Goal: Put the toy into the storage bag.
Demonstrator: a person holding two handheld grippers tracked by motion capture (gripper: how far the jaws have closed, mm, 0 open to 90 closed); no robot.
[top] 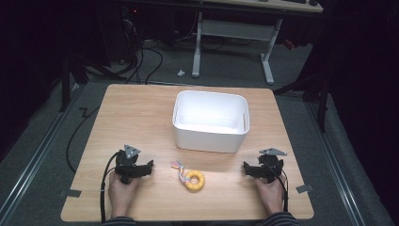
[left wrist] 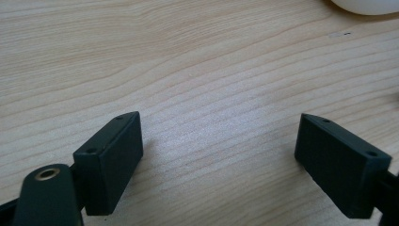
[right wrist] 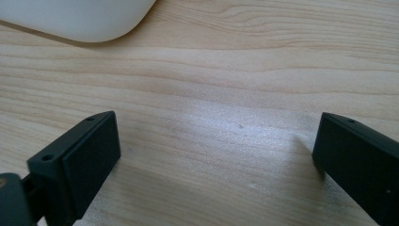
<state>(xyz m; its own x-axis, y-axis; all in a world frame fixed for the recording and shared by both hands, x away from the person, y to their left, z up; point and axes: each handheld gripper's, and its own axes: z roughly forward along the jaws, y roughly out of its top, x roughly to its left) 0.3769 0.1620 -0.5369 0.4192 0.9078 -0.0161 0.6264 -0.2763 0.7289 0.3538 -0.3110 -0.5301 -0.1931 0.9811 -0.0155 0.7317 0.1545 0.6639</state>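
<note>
Both grippers parked low on the table (top: 141, 108) — nothing held.
I see left gripper (top: 151, 165) and right gripper (top: 244, 166) jaws spread apart; yellow ring toy (top: 194, 180) lies bottom centre between them, white bin (top: 210, 120) just above.

Light falls from above onto surface (top: 141, 108); room beyond it dark. White bin (top: 210, 120) glares, inner detail washed out. My fingers (left wrist: 110, 162) sharp up close, casting soft shadows on wood grain. High view soft, slightly grainy.
</note>
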